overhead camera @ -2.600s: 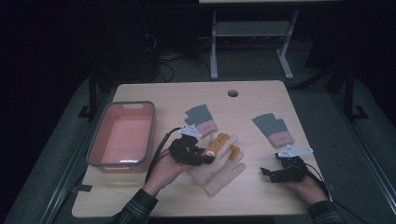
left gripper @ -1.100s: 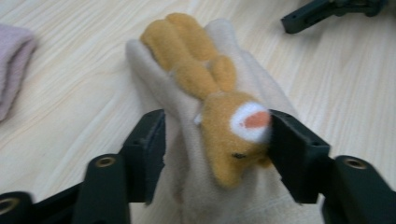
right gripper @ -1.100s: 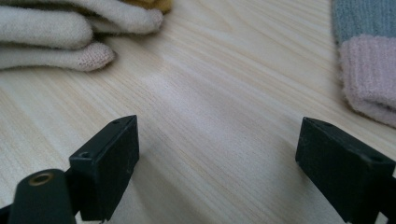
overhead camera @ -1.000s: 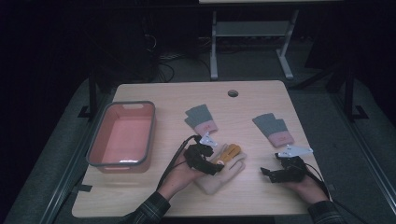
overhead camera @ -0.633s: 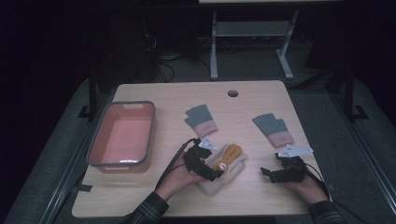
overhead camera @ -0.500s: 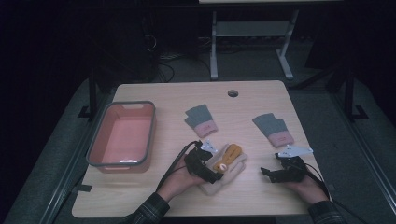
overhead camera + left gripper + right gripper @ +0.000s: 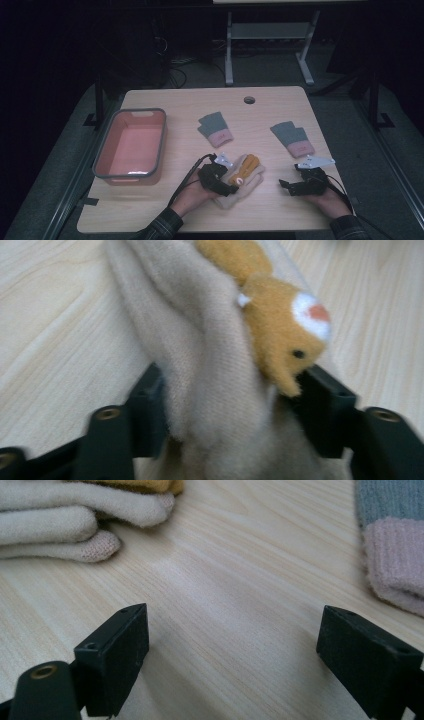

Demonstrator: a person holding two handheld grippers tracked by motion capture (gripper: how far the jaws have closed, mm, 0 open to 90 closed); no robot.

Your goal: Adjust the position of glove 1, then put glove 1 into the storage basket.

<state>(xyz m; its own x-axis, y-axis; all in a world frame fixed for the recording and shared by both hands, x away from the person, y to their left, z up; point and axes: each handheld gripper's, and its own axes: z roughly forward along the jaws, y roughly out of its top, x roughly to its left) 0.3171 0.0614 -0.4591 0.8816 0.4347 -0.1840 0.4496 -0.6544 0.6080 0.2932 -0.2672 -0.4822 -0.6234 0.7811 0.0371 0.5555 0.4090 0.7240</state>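
left tool [image 7: 225,405]: clamped, low | right tool [image 7: 232,660]: jaws wide, resting

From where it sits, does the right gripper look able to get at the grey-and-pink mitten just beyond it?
Probably yes. The right gripper is open over bare table, and the mitten lies flat just beyond it with nothing between them.

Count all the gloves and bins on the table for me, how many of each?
Grey and pink gloves: 2
Cream and orange gloves: 1 bunch; the number inside it is unclear
Pink bins: 1
Total: 4 things
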